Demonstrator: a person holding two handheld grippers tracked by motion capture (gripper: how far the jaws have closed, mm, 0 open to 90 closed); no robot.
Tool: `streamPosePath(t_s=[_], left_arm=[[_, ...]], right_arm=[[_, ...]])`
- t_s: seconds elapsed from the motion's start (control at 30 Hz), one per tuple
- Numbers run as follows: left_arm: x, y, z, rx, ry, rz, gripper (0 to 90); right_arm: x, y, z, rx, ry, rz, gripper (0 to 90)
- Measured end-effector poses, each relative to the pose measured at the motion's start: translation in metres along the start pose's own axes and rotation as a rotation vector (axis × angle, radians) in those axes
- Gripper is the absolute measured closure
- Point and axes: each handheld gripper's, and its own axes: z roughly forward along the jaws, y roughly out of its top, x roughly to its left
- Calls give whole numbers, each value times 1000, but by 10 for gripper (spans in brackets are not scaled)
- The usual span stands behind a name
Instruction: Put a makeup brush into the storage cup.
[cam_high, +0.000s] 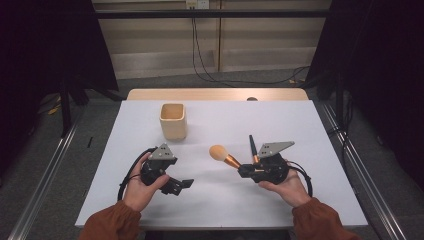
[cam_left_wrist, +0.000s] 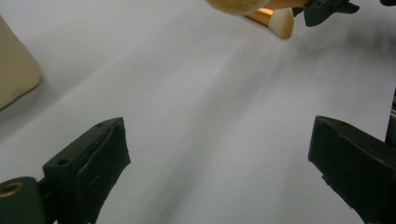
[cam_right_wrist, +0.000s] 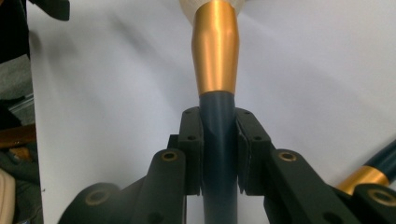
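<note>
My right gripper is shut on the dark handle of a makeup brush. The brush's gold ferrule and fluffy tan head point left of the gripper, just above the white table. A second brush lies on the table close behind that gripper; its gold ferrule shows in the right gripper view. My left gripper hangs low over the table at front left, jaws wide open with nothing between them. The left gripper view has both brush heads at its top edge.
A beige square cup stands upright at the table's back left, also at the left edge of the left gripper view. Bare table lies between the two grippers and in front of the cup. Cables run along the floor beyond the table.
</note>
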Motion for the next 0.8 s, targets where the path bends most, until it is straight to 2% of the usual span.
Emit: streamPosePath(t_s=[0.33,0.63,0.7,0.8], left_arm=[[1,-1,0,-7,1,-10,48],[5,-3,0,-13,10,-26,46],[5,-3,0,-21,33,-28,47],[6,-4,-2,-35,32,-35,46]], right_arm=[[2,-1,-2,-89,-35,21,753],[3,0,-6,-197,-46,47,753],[3,-1,-7,-221,-45,49,753],[3,-1,-7,-251,-51,48,753]])
